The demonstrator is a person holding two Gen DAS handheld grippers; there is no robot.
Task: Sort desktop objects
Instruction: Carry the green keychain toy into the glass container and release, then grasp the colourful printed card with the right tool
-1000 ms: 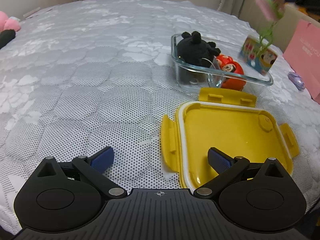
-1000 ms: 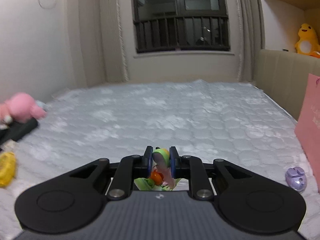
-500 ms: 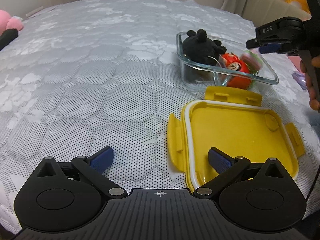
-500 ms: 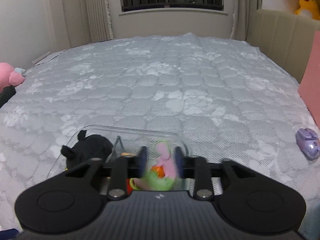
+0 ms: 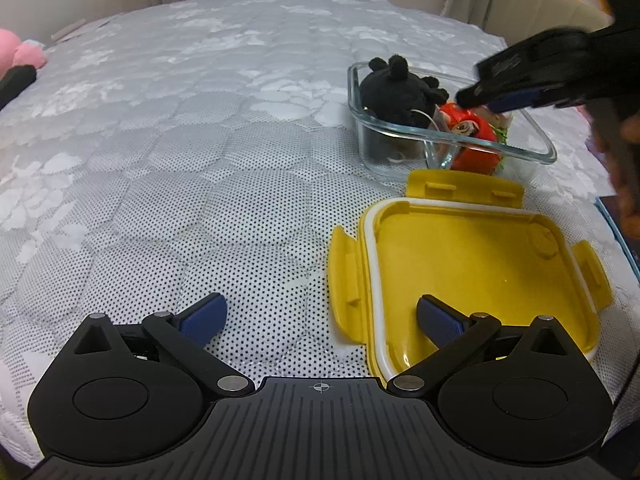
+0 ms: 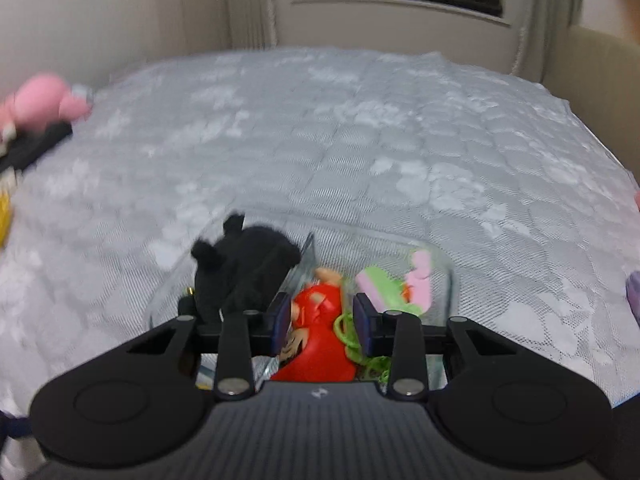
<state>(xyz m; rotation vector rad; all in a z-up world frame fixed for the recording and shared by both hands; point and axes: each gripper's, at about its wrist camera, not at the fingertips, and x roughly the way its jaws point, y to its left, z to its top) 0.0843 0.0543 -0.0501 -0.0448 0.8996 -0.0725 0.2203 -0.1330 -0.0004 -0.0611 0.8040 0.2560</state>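
A clear glass box point(image 5: 532, 136) stands on the bed and holds a black plush point(image 5: 396, 92), a red figure point(image 5: 472, 132) and a pink and green flower toy point(image 6: 400, 284). Its yellow lid point(image 5: 468, 272) lies upside down in front of it. My left gripper point(image 5: 320, 316) is open, low over the lid's left edge. My right gripper point(image 6: 320, 320) is open just above the box, over the red figure point(image 6: 320, 320), holding nothing. It shows from the side in the left wrist view point(image 5: 492, 100).
A pink plush point(image 6: 40, 104) and a black object point(image 5: 16, 80) lie at the far left of the white quilted bed point(image 5: 200, 120). A small purple item point(image 6: 634, 296) sits at the right. A blue-edged item point(image 5: 620, 232) lies right of the lid.
My right gripper came down over the glass box, opened and let the flower toy drop into it. The left gripper stayed open over the lid.
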